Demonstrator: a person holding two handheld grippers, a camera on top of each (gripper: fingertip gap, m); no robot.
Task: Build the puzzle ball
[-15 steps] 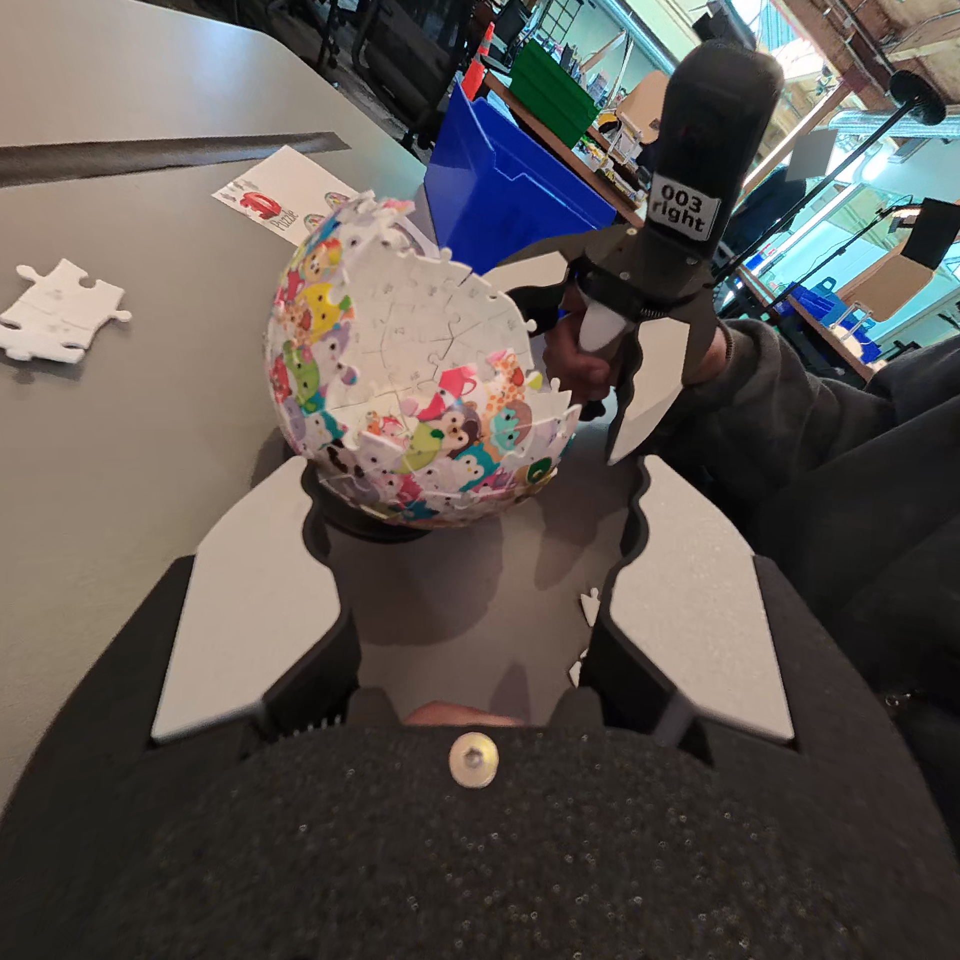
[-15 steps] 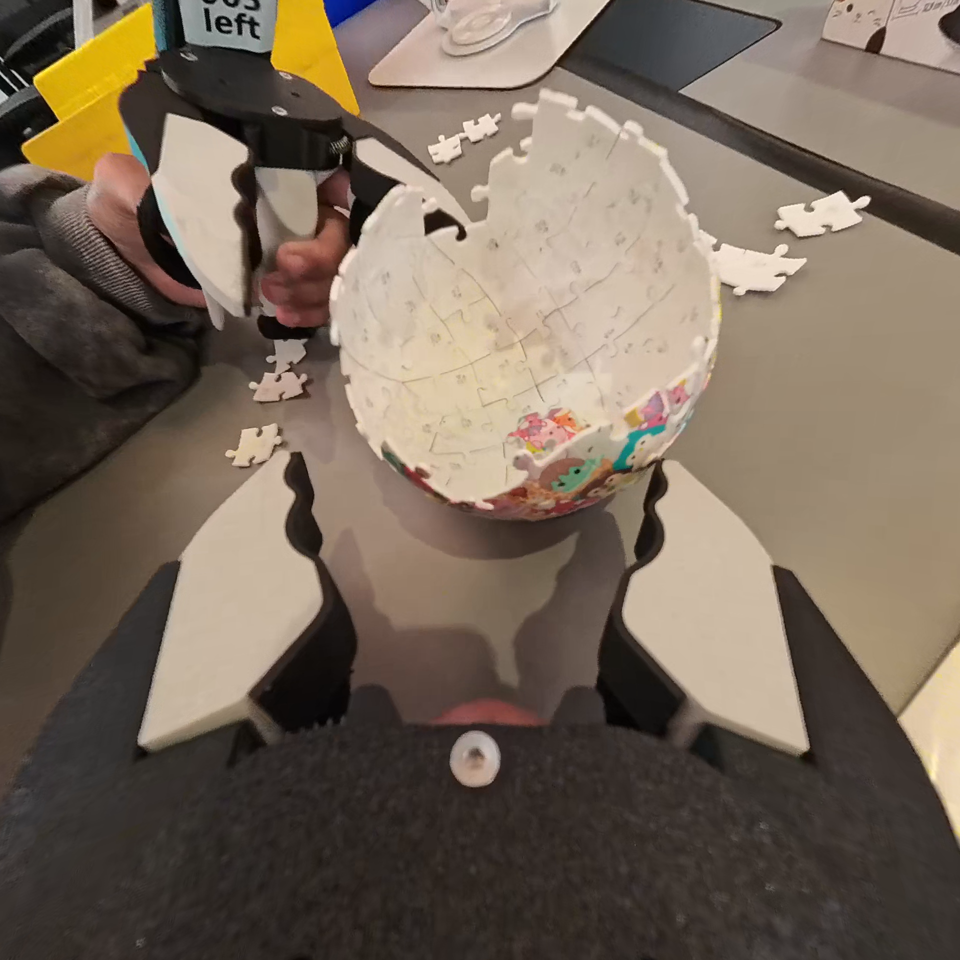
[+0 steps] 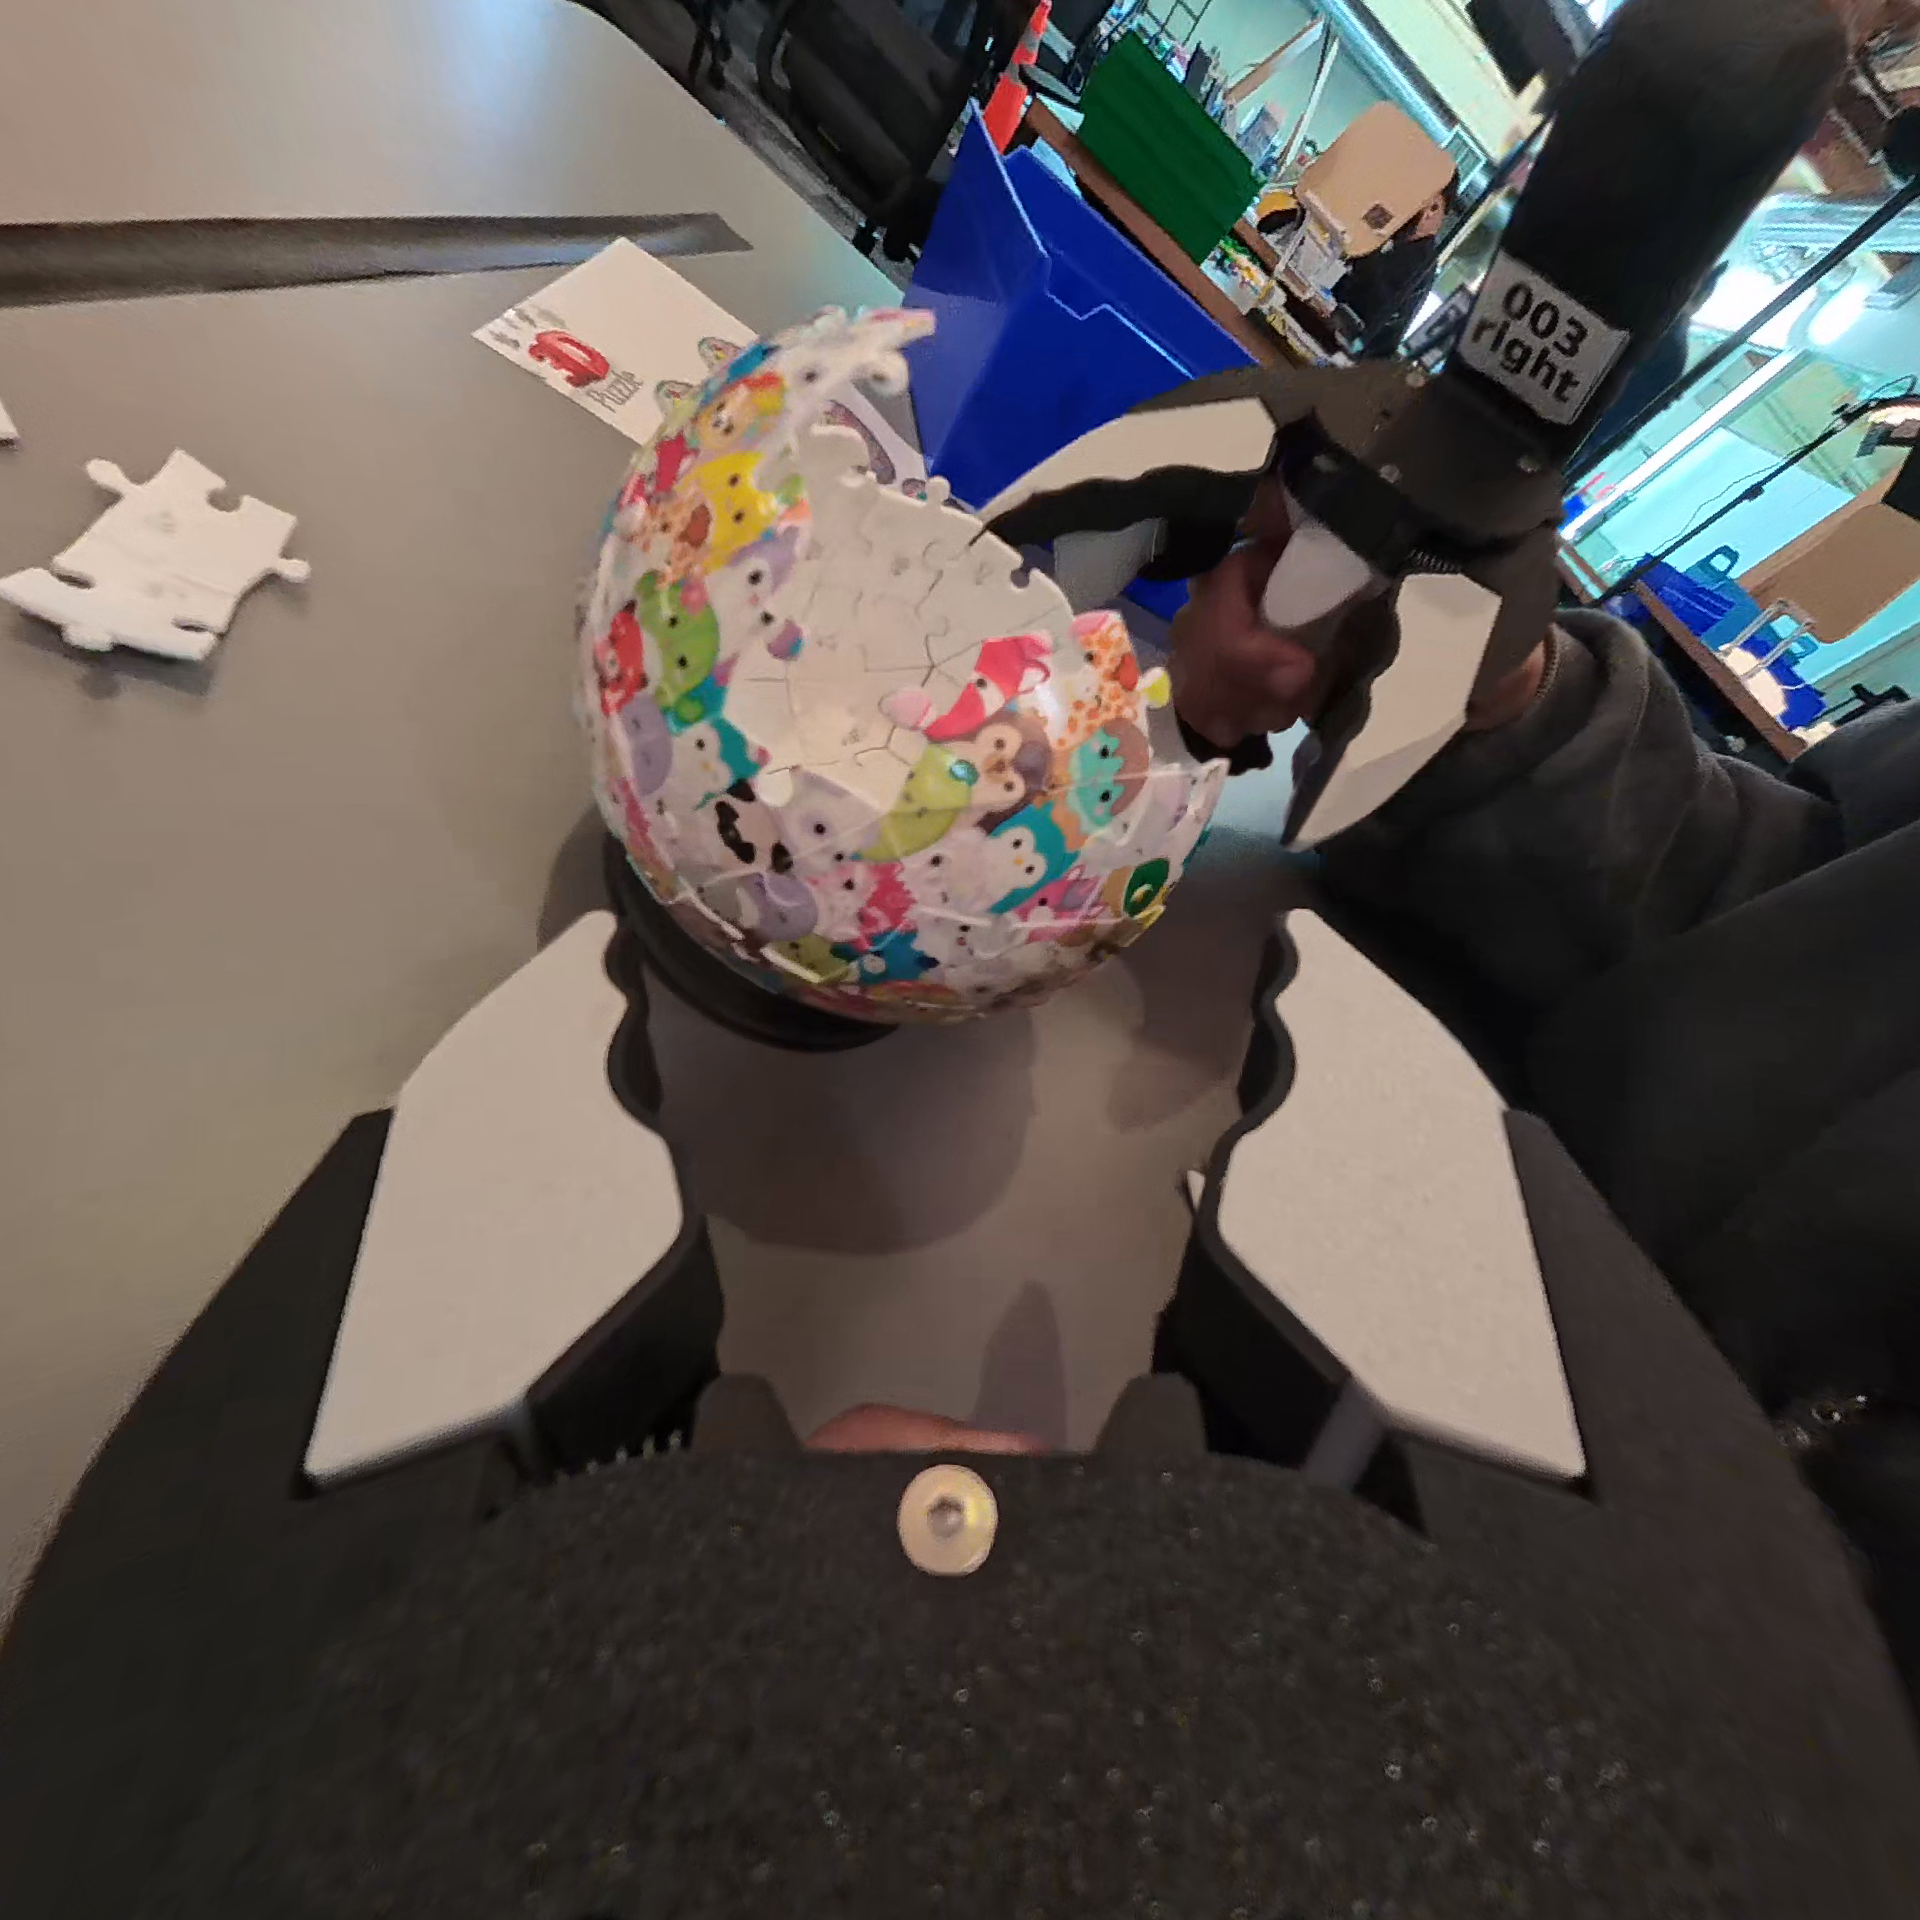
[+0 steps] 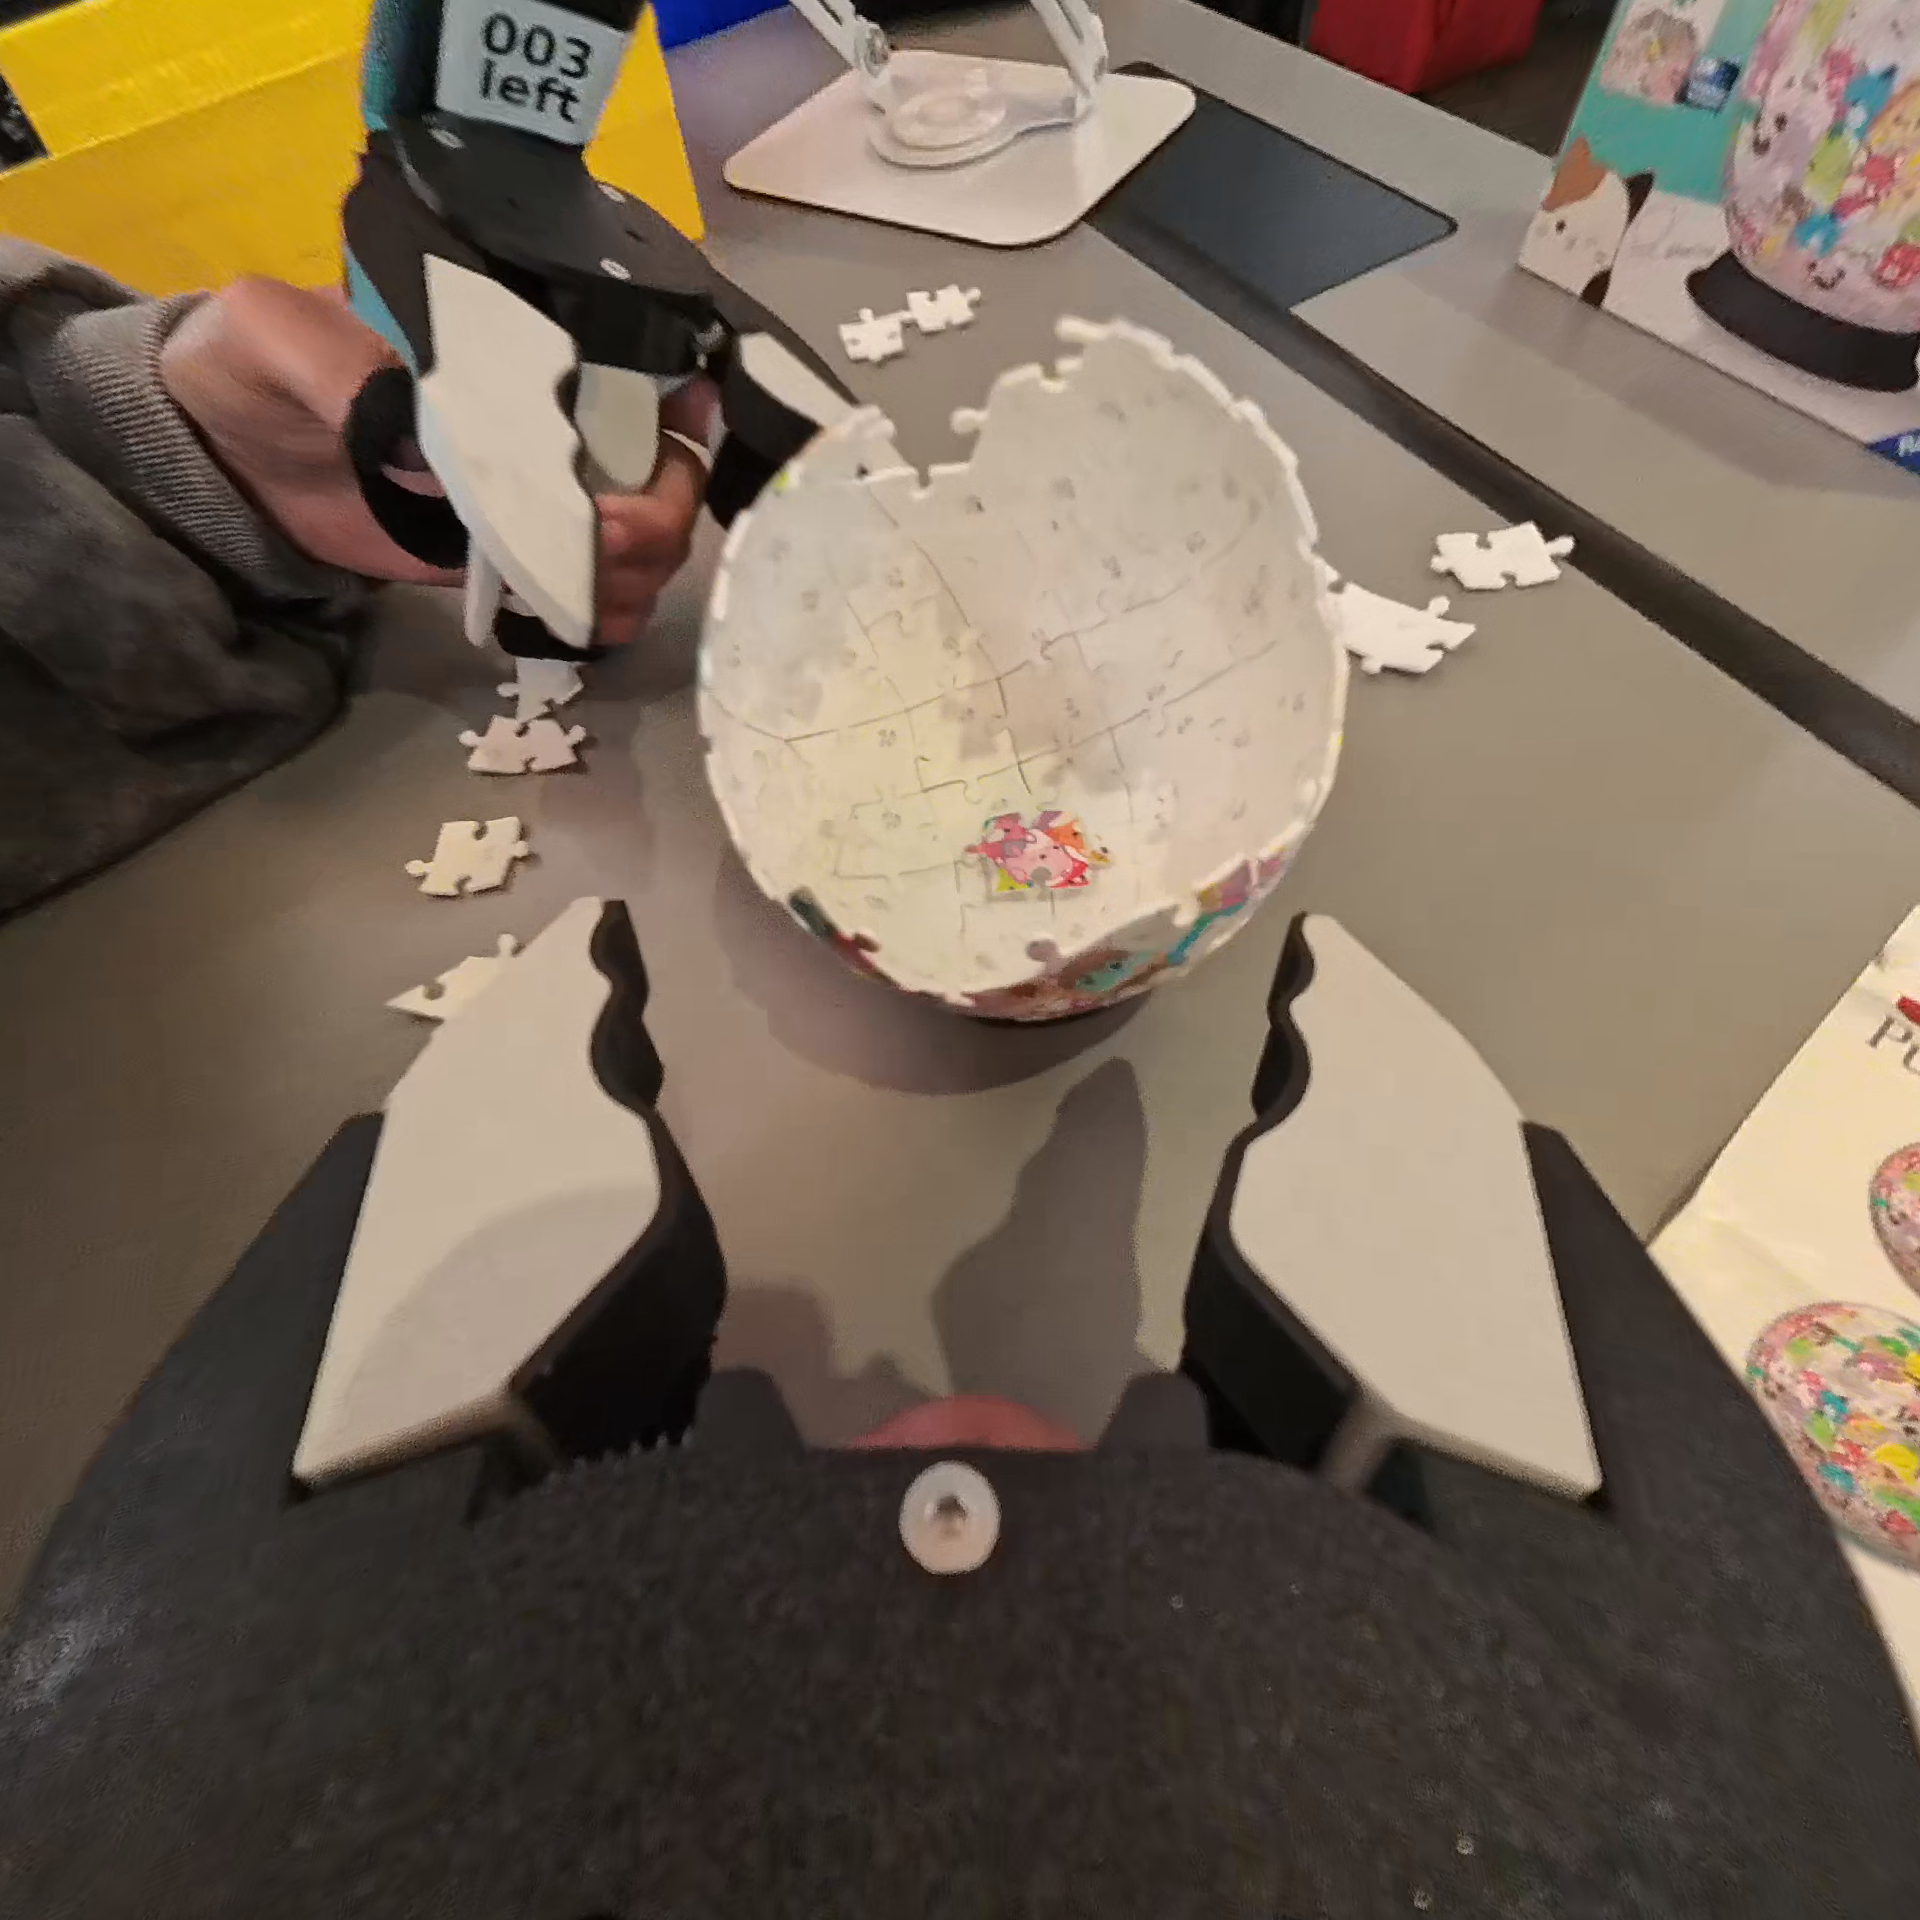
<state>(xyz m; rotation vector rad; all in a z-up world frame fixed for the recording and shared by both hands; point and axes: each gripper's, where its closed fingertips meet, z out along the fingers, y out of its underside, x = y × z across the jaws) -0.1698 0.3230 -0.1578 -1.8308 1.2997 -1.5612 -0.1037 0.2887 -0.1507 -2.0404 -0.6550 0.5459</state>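
The puzzle ball [image 3: 883, 727] is part-built, an open shell with colourful animals outside and white inside. It sits on a black stand [image 3: 748, 997] on the grey table. The right wrist view looks down into the ball [image 4: 1018, 644], where one loose colourful piece [image 4: 1044, 852] lies. My left gripper [image 3: 951, 940] is open and empty, its fingers on either side just in front of the stand. It also shows in the right wrist view [image 4: 686, 520], beside the ball's rim. My right gripper [image 4: 956, 920] is open and empty before the ball. In the left wrist view the right gripper [image 3: 1143, 675] is close to the rim.
Loose white pieces [image 4: 525, 743] lie left of the ball, more behind it [image 4: 1392, 623], and a joined patch [image 3: 156, 561] farther off. The puzzle box [image 4: 1745, 187], a clear stand on a white mat [image 4: 956, 114], a leaflet [image 3: 613, 343], a blue bin [image 3: 1049, 343] and a yellow bin [image 4: 187, 156] surround them.
My right gripper has risen and tilted, looking more steeply down into the ball. The ball shows more of its coloured side to my left gripper. Both grippers stay open.
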